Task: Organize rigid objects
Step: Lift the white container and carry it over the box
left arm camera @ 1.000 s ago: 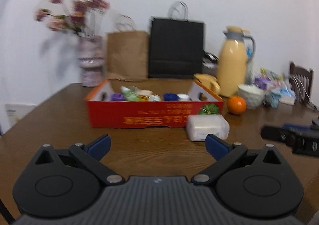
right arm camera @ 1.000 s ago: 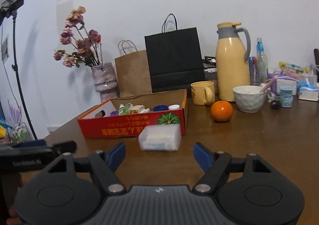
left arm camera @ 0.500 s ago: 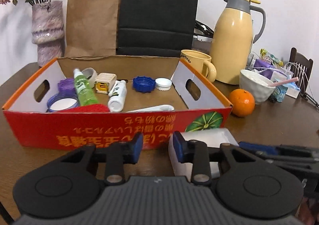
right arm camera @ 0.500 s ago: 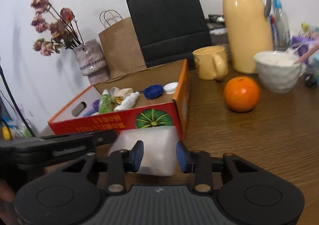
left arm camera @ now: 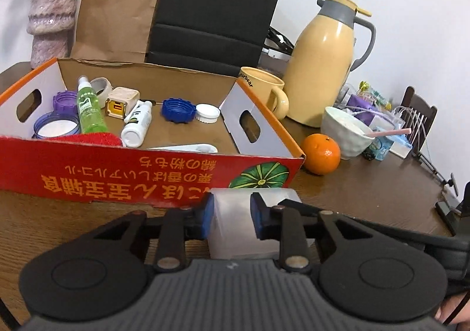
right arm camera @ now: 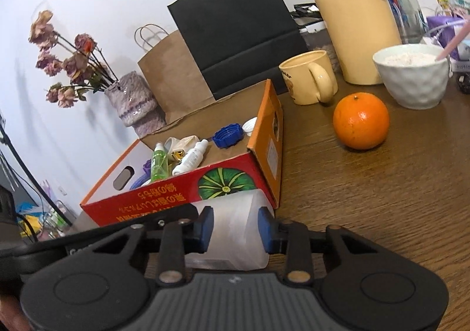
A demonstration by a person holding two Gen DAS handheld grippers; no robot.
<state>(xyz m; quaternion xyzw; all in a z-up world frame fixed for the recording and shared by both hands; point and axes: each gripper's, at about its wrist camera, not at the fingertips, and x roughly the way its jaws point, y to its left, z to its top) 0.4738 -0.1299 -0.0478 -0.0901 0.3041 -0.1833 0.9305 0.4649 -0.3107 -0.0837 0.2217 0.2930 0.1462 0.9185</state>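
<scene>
A translucent white plastic box (left arm camera: 235, 243) lies on the wooden table against the front wall of a red cardboard box (left arm camera: 117, 172). My left gripper (left arm camera: 231, 218) is shut on its left end, both blue pads pressed to it. In the right wrist view my right gripper (right arm camera: 235, 226) has its jaws closing on the same white plastic box (right arm camera: 232, 207), pads touching its sides. The red cardboard box (right arm camera: 164, 202) holds a green bottle (left arm camera: 89, 111), a white bottle (left arm camera: 136, 125), a blue cap (left arm camera: 178, 111) and other small items.
Right of the red box sit an orange (left arm camera: 321, 153), a yellow mug (left arm camera: 264, 90), a tall yellow thermos (left arm camera: 323, 61) and a white bowl (left arm camera: 346, 133). Behind it stand a brown paper bag (left arm camera: 117, 11), a black bag (left arm camera: 217, 8) and a vase (left arm camera: 51, 17).
Both grippers came forward to the white plastic box and went from wide open to closed around it. The red box now looms much closer in both views.
</scene>
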